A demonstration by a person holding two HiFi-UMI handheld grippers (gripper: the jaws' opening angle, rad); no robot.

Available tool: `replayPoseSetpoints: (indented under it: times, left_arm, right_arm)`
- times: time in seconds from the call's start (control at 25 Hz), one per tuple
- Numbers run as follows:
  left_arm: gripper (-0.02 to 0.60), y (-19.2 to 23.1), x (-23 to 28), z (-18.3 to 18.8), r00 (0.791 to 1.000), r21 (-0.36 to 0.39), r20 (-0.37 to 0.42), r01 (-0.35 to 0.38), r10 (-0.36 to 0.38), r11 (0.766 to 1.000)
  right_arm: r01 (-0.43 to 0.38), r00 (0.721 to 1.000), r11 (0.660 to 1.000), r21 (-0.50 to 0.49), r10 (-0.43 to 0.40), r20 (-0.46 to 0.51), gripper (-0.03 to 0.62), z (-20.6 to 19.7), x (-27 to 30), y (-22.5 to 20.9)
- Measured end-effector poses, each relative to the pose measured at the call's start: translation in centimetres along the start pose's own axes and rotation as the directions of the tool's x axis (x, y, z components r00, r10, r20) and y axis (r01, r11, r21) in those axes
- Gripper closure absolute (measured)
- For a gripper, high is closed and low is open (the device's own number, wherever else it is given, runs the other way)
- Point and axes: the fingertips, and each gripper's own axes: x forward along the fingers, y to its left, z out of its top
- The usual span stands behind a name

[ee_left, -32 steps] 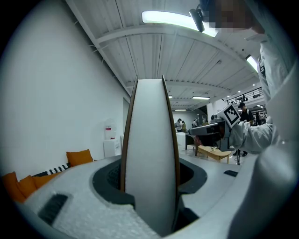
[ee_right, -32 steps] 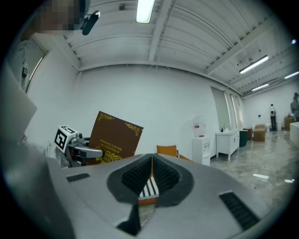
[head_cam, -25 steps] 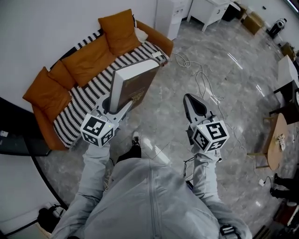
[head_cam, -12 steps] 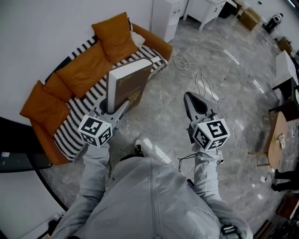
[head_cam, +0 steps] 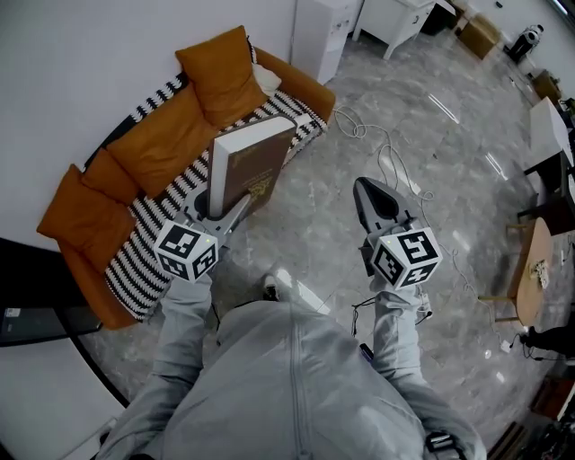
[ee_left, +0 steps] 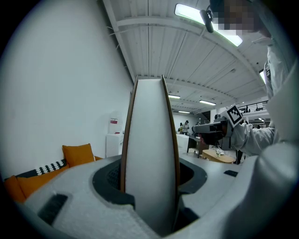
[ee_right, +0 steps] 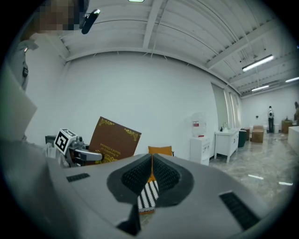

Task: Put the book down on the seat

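Note:
A thick brown book [head_cam: 250, 166] with gold print stands upright in my left gripper [head_cam: 218, 205], which is shut on its lower end. In the left gripper view its white page edge [ee_left: 150, 154] fills the space between the jaws. The book hangs in front of the orange sofa [head_cam: 153, 135], over the near edge of its black-and-white striped seat [head_cam: 162, 202]. My right gripper [head_cam: 360, 186] is off to the right over the floor, shut and holding nothing. From the right gripper view [ee_right: 152, 161] the book [ee_right: 113, 141] and the left gripper [ee_right: 77, 153] show at the left.
Orange cushions [head_cam: 216, 72] line the sofa back. White cables [head_cam: 388, 154] trail over the grey marble floor to the right of the sofa. A white cabinet [head_cam: 319, 27] stands past the sofa's right end, a round wooden table [head_cam: 530, 274] at far right, dark furniture [head_cam: 27, 287] at left.
Both grippers and the book have drifted a little toward the sofa as the person steps forward. The grip on the book is unchanged, and the right gripper stays shut.

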Motion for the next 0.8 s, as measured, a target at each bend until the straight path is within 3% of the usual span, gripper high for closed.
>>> replayPoseSetpoints:
  times: [0.8]
  left_arm:
    - [0.350,7.8,1.2,-0.1,1.000,-0.029,-0.009,-0.018,0.018,0.999]
  right_arm:
    - [-0.021,0.999,1.000,-0.010,0.021,-0.040,0.565,0.6,8.6,1.2]
